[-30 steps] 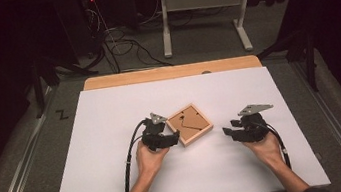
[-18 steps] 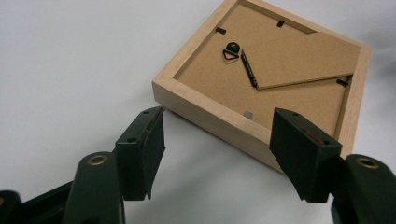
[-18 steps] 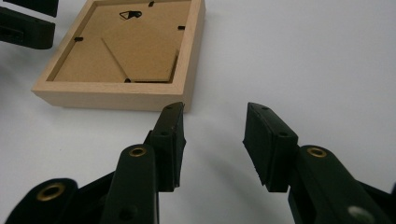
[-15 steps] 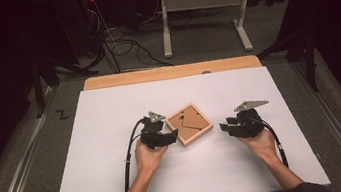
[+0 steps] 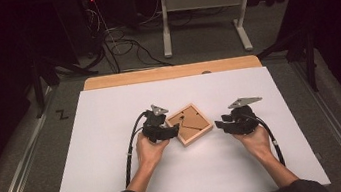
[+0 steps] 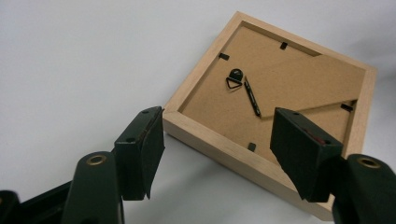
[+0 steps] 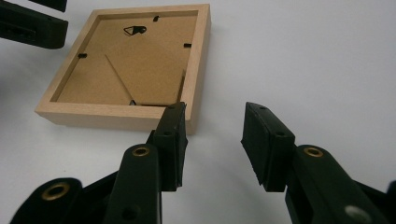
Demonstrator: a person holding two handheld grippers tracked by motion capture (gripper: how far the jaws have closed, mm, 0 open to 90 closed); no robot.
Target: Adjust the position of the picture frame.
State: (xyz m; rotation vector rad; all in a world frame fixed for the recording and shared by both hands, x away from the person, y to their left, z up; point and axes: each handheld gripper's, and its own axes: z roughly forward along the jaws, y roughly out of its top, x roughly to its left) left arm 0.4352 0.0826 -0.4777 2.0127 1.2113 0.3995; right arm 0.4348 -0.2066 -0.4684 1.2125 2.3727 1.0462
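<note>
Pale wood picture frame (image 5: 190, 124) lying face-down mid-table, one gripper on each side, nothing clamped.

Frame's square, light unfinished-looking wood w/ a brown fibreboard back, small black turn clips, a black triangular hanger ring (image 6: 234, 80) & a fold-out stand panel. It sits turned diamond-wise on the smooth matte white table (image 5: 120, 184). Left gripper (image 6: 217, 151) is right at the frame's left edge, blocky black jaws apart w/ a frame corner between them, pads not pressing afaict. Right gripper (image 7: 212, 142) is close to the frame's other side, not touching; jaws have just been closing but stand apart w/ only bare table between them. Both are chunky matte black w/ brass-coloured rivets.
</note>
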